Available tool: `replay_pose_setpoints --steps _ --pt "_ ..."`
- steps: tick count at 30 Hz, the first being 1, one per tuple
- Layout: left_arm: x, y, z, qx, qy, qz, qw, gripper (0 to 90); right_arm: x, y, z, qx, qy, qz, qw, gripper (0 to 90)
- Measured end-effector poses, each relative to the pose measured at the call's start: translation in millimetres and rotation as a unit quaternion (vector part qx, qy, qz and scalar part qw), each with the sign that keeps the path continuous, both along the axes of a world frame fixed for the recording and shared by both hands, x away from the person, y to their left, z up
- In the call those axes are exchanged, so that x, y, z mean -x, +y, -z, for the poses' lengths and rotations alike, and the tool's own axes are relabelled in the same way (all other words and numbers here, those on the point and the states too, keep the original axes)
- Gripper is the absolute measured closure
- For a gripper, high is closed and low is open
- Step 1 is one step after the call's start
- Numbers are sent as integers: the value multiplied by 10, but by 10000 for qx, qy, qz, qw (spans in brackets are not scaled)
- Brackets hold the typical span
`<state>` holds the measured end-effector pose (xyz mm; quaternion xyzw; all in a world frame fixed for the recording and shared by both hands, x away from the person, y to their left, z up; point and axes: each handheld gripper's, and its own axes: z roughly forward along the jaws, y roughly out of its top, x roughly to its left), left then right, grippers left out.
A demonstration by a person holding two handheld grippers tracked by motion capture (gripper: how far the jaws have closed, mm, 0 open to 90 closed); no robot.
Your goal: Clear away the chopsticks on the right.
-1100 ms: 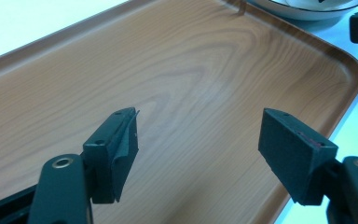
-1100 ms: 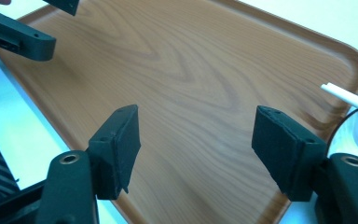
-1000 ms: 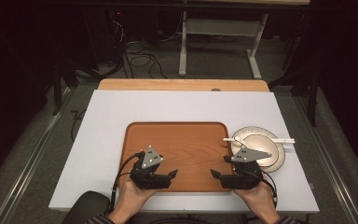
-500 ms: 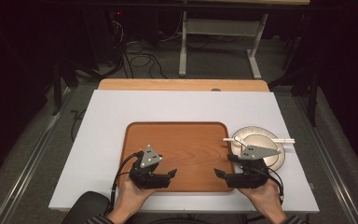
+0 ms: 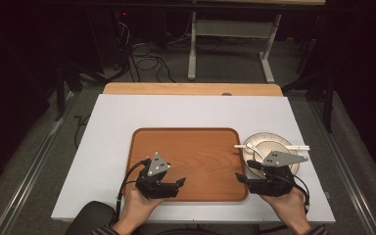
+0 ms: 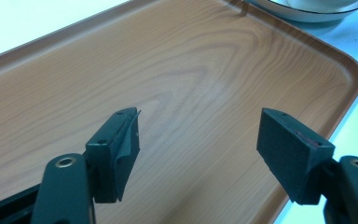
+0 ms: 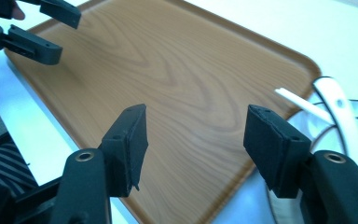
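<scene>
A brown wood-grain tray (image 5: 196, 147) lies bare on the white table top. Just right of it stands a white plate (image 5: 262, 143) with a white spoon (image 7: 342, 112) and a thin white stick (image 5: 293, 146) laid across it. My left gripper (image 5: 178, 184) hovers over the tray's near left corner, open, with nothing between its fingers. My right gripper (image 5: 241, 179) hovers at the tray's near right corner beside the plate, also open and holding nothing. Both point inward across the tray (image 6: 177, 65). The right gripper view shows the tray (image 7: 177, 70), the plate (image 7: 303, 135) and the left gripper (image 7: 32, 28) farther off.
The white table top (image 5: 191, 112) reaches well beyond the tray on the left and at the back. A wooden strip (image 5: 191, 89) runs along its far edge. Desk legs and cables stand on the dark floor behind. A plate rim (image 6: 307, 11) is visible past the tray's corner.
My right gripper has drifted a little to the right, closer to the plate. The left gripper has hardly moved. Both stay open.
</scene>
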<state>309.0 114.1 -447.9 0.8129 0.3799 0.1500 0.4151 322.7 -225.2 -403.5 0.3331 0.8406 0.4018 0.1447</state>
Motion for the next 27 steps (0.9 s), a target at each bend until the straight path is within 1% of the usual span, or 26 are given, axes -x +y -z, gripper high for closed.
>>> replay_pose_setpoints --steps 7,10,12,18,20,21,25,27 --pt "6 -2 -5 9 -66 -14 10000 309 -9 -130 -59 -8 -53 138 9999 422" --pt "8 0 -8 24 -69 -18 10000 311 -16 -185 -81 -35 -57 178 9998 427" --pt "7 0 -8 23 -71 -16 10000 311 -24 -222 -102 -110 18 172 9998 449" --pt "-2 2 -6 32 -57 -28 10000 311 -55 -337 -168 -120 -8 297 9995 464" --pt "-3 5 -7 38 -62 -36 10000 311 -77 -383 -185 -110 -49 342 9993 467" --pt "-4 6 -8 40 -60 -37 10000 311 -85 -404 -195 -118 -32 361 9993 471" --pt "-7 6 -7 42 -50 -37 10000 311 -118 -486 -223 -131 1 317 9994 503" --pt "-11 7 -7 38 -45 -43 10000 311 -125 -514 -235 -108 -7 346 9993 512"
